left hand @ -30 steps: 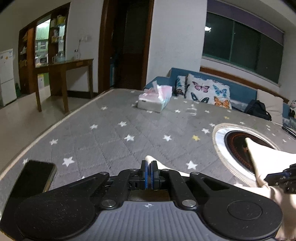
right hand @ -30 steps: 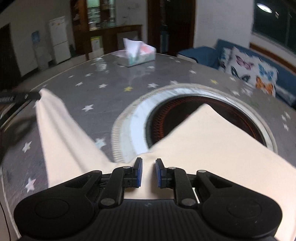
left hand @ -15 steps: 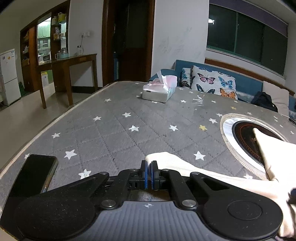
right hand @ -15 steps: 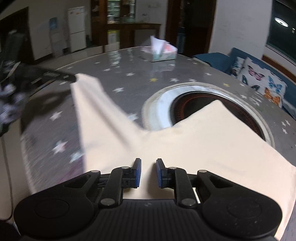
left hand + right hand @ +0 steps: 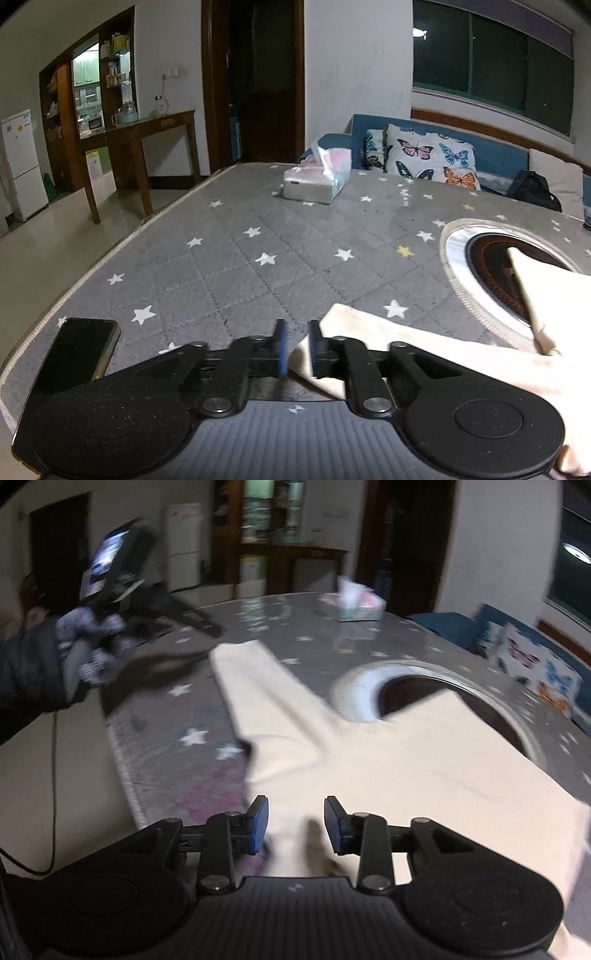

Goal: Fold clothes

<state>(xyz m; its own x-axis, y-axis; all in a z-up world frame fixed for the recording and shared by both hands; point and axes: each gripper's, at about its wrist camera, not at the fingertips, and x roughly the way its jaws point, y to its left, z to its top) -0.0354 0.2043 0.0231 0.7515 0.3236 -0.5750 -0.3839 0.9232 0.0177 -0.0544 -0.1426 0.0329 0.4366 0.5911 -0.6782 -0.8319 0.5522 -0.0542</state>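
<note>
A cream garment lies spread on the grey star-patterned table cover, partly over the round inset burner. My left gripper is open, and the sleeve end rests just right of the gap, under its right finger. In the right wrist view the garment fills the middle, with one sleeve stretched toward the far left. My right gripper is open wide just above the cloth near its front edge, holding nothing. A gloved hand holds the left gripper, blurred, beyond the sleeve tip.
A black phone lies at the table's near left corner. A tissue box stands at the far side. The table's edge runs close on the left. A sofa with butterfly cushions is behind.
My left gripper has opened and let go of the sleeve end, which now lies on the table. My right gripper has opened wider, and its view has swung left.
</note>
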